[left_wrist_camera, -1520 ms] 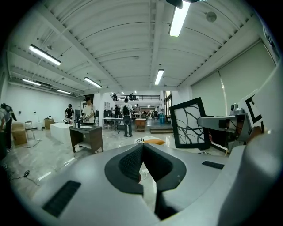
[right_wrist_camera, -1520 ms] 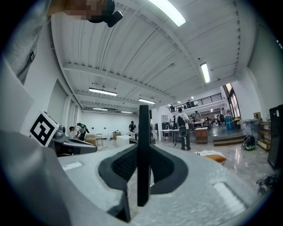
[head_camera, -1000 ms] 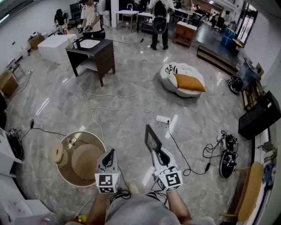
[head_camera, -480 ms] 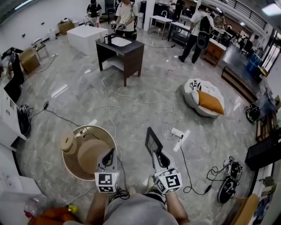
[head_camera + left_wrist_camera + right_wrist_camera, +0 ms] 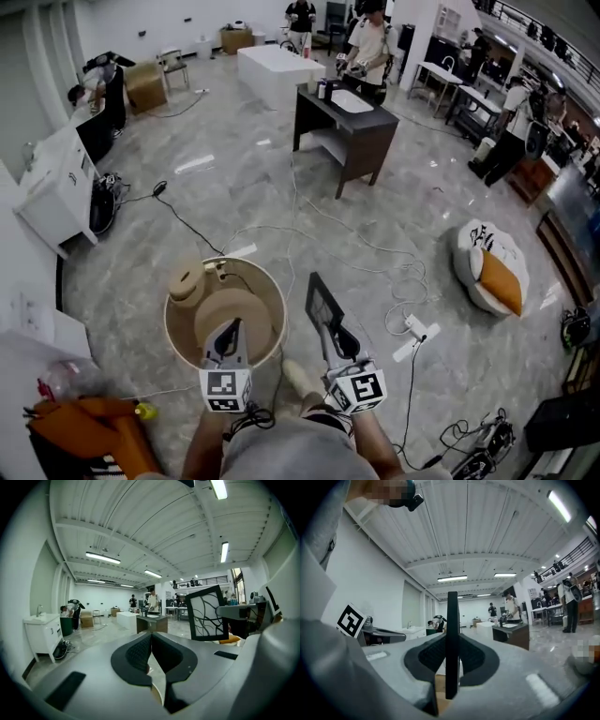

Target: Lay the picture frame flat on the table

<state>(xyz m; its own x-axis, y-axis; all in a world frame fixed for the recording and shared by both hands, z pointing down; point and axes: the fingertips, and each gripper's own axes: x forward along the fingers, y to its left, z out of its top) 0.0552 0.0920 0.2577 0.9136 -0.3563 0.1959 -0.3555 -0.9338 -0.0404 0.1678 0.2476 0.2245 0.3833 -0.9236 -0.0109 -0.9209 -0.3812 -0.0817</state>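
Note:
My right gripper (image 5: 339,341) is shut on a black picture frame (image 5: 323,307), which stands upright above the marble floor. In the right gripper view the picture frame (image 5: 452,634) shows edge-on, pinched between the two pads of the right gripper (image 5: 452,644). My left gripper (image 5: 228,339) hangs over the near rim of a round tan table (image 5: 274,298); its jaws meet with nothing between them. In the left gripper view, beyond the left gripper (image 5: 151,641), the picture frame (image 5: 207,613) shows a branch pattern on white.
Cables (image 5: 309,234) and a power strip (image 5: 413,328) lie on the floor ahead. A dark vanity (image 5: 347,117) stands farther off, with people behind it. A white pouf with an orange cushion (image 5: 494,265) is at right, a white cabinet (image 5: 58,187) at left, an orange object (image 5: 89,422) near my left.
The view has swung left across the room. The round tan table has come nearer and now lies under the left gripper. Both grippers keep the same pose, the frame still held.

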